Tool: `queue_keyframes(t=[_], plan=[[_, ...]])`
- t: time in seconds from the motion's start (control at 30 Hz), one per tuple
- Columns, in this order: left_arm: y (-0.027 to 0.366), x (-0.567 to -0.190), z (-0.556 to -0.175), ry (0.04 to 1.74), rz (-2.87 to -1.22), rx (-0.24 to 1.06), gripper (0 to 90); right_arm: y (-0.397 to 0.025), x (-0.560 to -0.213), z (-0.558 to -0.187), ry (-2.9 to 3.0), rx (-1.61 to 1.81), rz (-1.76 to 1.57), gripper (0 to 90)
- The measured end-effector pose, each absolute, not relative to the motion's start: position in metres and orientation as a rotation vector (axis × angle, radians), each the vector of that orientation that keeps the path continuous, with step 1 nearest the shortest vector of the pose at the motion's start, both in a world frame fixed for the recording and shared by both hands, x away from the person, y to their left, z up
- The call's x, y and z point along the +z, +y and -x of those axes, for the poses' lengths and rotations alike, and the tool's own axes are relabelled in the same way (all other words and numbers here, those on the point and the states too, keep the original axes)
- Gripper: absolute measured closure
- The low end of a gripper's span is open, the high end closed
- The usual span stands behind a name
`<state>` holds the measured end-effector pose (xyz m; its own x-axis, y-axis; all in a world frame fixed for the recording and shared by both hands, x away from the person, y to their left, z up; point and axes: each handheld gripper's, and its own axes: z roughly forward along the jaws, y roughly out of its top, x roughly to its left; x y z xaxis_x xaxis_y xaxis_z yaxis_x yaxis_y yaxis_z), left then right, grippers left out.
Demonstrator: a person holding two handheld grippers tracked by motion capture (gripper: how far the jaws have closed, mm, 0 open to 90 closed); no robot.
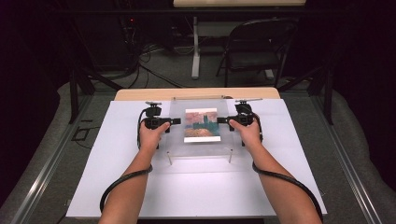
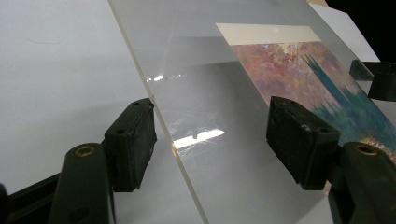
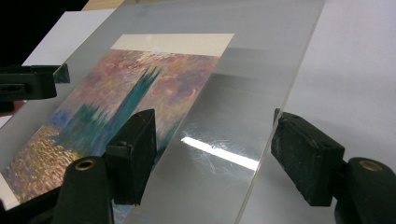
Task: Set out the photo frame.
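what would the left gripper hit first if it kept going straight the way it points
Probably the clear acrylic sheet: its edge already sits between the left gripper's open jaws. Beyond lies the painted picture.

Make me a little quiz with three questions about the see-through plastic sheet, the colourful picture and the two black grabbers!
1. True or false: the colourful painted picture lies at the middle of the clear plastic sheet.
2. Which edge of the sheet does the left gripper straddle? A: near edge, B: left edge, C: far edge.
3. Fill in: the jaws of the right gripper stand ____, one on each side of the sheet's right edge.

Key:
1. True.
2. B, the sheet's edge runs between its two black pads.
3. Open, with a gap showing at each pad.
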<state>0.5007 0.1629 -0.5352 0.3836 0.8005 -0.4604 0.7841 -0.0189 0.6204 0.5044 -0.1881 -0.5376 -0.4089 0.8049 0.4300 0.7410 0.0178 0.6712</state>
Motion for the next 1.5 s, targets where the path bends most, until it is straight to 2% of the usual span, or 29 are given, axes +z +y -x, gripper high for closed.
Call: queue_keyframes(t=[0.63, 0.77, 1.5], plan=[[0.171, -0.509, -0.481, 1.309, -1.764, 0.1, 43.6, -0.185, -0.511, -0.485, 2.167, 1.358, -1.498, 31.8], [0.174, -0.502, -0.476, 1.299, -1.754, 0.103, 47.9, -0.186, -0.504, -0.48, 2.171, 1.36, -1.459, 33.2], [0.182, -0.472, -0.445, 1.204, -1.768, 0.17, 57.9, -0.188, -0.473, -0.449, 2.168, 1.334, -1.301, 41.2]])
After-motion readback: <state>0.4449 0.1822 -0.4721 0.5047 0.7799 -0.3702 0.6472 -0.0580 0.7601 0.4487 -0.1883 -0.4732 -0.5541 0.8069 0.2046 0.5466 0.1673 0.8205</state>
